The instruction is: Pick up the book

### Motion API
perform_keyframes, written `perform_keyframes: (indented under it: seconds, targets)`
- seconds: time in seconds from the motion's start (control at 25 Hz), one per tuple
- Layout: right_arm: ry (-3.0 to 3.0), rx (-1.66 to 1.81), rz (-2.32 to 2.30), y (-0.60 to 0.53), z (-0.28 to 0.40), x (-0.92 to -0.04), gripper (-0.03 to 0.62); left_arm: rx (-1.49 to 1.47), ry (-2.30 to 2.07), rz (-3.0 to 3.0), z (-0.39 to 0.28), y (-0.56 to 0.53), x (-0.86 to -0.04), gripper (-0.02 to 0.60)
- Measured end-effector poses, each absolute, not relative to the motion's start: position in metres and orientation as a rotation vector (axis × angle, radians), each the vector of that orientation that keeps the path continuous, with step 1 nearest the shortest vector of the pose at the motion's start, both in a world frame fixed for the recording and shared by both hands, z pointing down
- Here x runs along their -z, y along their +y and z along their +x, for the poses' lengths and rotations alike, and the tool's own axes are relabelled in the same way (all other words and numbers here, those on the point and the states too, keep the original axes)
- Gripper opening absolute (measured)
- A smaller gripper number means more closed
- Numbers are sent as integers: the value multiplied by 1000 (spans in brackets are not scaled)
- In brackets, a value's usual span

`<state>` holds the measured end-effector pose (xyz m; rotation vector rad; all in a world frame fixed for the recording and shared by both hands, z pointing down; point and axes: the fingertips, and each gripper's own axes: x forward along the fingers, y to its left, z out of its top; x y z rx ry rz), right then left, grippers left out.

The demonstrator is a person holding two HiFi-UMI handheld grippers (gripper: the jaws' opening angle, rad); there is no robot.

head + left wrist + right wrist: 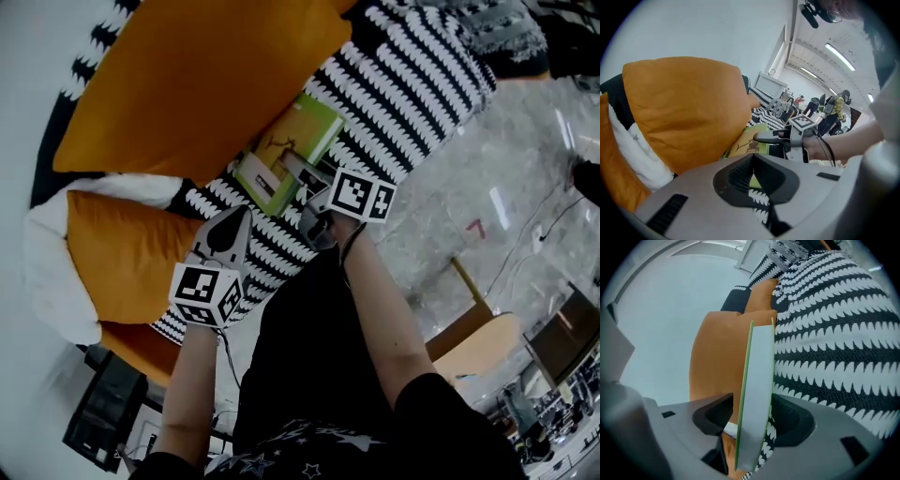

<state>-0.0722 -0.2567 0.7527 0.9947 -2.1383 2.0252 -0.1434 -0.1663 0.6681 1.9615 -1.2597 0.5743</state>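
The green book (286, 150) lies tilted on the black-and-white patterned sofa cover (412, 84), leaning on a big orange cushion (197, 84). My right gripper (305, 180) is at the book's near corner. In the right gripper view the book's page edge (757, 394) stands between the jaws of the right gripper (752, 416); it rests by the right jaw and a small gap shows at the left pad, so the jaws are open round it. My left gripper (242, 217) hovers shut and empty just short of the book (750, 140), whose cover shows past the left gripper (753, 157).
A smaller orange cushion (122, 253) and a white one (47, 253) lie at the sofa's left end. Marble floor (506, 187) is on the right, with a wooden chair (478, 342) beside the person's legs. A white wall (661, 319) stands behind the sofa.
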Motion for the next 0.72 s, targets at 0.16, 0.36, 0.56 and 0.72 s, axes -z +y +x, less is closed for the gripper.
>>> perform_keyframes:
  seconds: [0.16,0.36,0.56,0.72]
  targets:
    - [-2053,-2012,1036,-265,-65,-762,242,-569,-1288,1942,-142,-168,-662,8]
    - [-1951,-2071,1071,-269,-57,-767,158,-565,-1313,1929,-145,-164,-652,8]
    - [-1946,-2049,1092,-257,-49,-768,152,-556,-1320,1927,-149,-155,-653,8]
    - [-1944,-2060,1122,-250,-32,-739,150,-548,-1315,1954,-143,-155,-630,8]
